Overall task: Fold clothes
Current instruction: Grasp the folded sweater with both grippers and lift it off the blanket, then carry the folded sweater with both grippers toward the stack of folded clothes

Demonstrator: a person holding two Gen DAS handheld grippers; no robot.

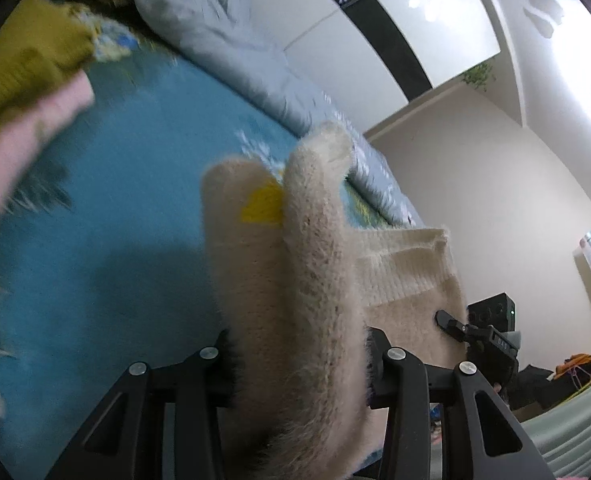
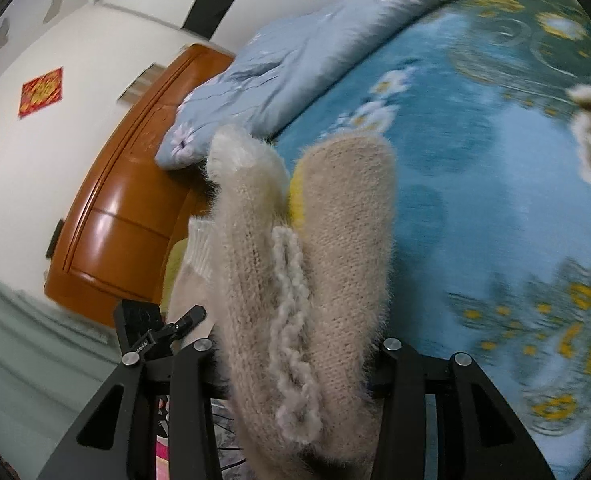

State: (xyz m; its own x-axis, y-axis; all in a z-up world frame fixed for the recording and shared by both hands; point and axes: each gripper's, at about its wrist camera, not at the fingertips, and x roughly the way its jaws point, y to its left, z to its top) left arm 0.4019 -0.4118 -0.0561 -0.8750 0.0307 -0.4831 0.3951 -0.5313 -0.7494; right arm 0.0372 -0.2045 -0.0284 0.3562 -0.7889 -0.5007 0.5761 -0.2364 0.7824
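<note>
Nearest our left wrist camera, a thick fold of fuzzy cream knit sweater (image 1: 295,280) fills the gap between the black fingers of the left gripper (image 1: 299,364), which is clenched on it. The sweater bunches into two rounded humps with a patch of yellow showing between them, and a ribbed hem or cuff hangs off to the right. Its surface is hairy, with loose fibres standing up along every edge. In that same view, the right gripper (image 1: 449,322) appears farther along the garment, its tip lying against the cream fabric.

From our right wrist camera we see the same sweater (image 2: 295,272) packed between the fingers of the right gripper (image 2: 295,356), which is likewise clamped on the knit. Here a paler looped yarn trim runs down the middle of the bunch, and yellow again peeks out between the humps. The left gripper (image 2: 183,320) shows at lower left, touching the garment's pale edge.

We hold the sweater raised above a bed covered by a blue floral blanket (image 1: 115,200). A light blue quilt (image 2: 295,52) lies along the far side, next to a glossy wooden headboard (image 2: 127,200). Mustard and pink clothes (image 1: 27,92) sit blurred at the blanket's far-left edge.
</note>
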